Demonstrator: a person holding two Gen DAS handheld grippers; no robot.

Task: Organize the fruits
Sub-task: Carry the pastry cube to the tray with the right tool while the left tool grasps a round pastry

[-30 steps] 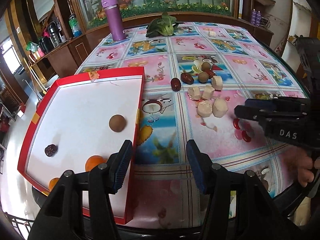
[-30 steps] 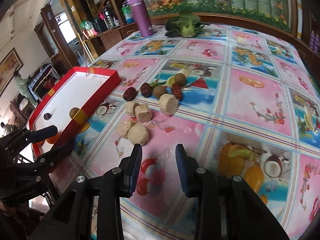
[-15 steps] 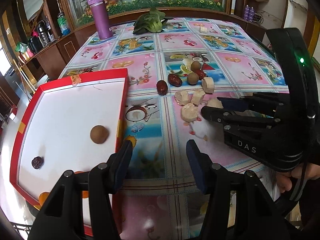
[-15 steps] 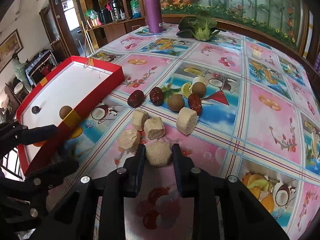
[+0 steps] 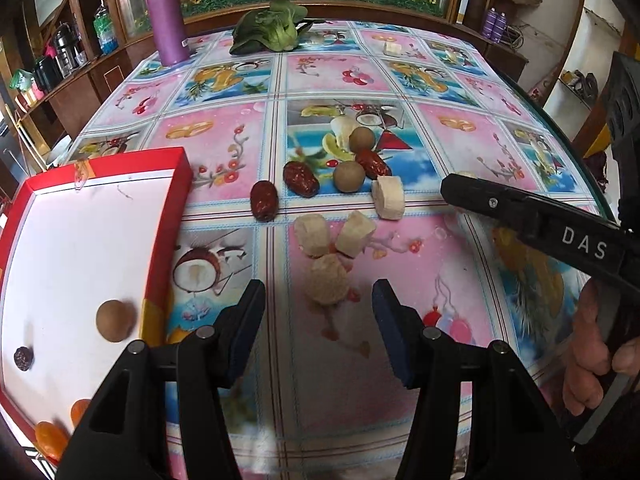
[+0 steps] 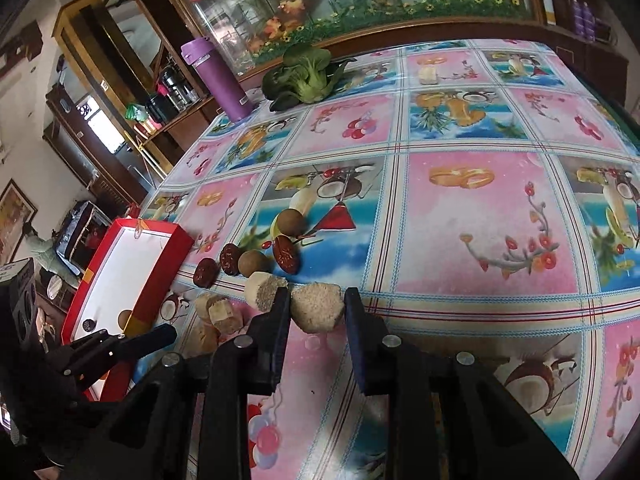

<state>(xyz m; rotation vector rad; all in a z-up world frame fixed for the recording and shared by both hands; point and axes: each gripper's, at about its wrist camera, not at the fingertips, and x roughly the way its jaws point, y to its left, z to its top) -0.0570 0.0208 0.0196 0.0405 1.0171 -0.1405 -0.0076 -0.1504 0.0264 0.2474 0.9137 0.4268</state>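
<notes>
Right wrist view is showing the right gripper [image 6: 318, 310] pinching a beige chunk [image 6: 318, 307] between its jaws, apparently lifted off the cloth. That chunk is looking light, dry and crumbly, so a firm squeeze is probably going to break it; holding across its flat cut sides seems safest. The left gripper [image 5: 318, 316] is hovering with jaws spread and nothing between them, near another chunk [image 5: 328, 280] on the table [image 5: 460, 148]. Dates [image 5: 264, 200] and round brown fruits [image 5: 349, 176] are lying farther off. The red tray [image 5: 168, 216] is sitting at the left, already holding a brown fruit [image 5: 116, 320].
</notes>
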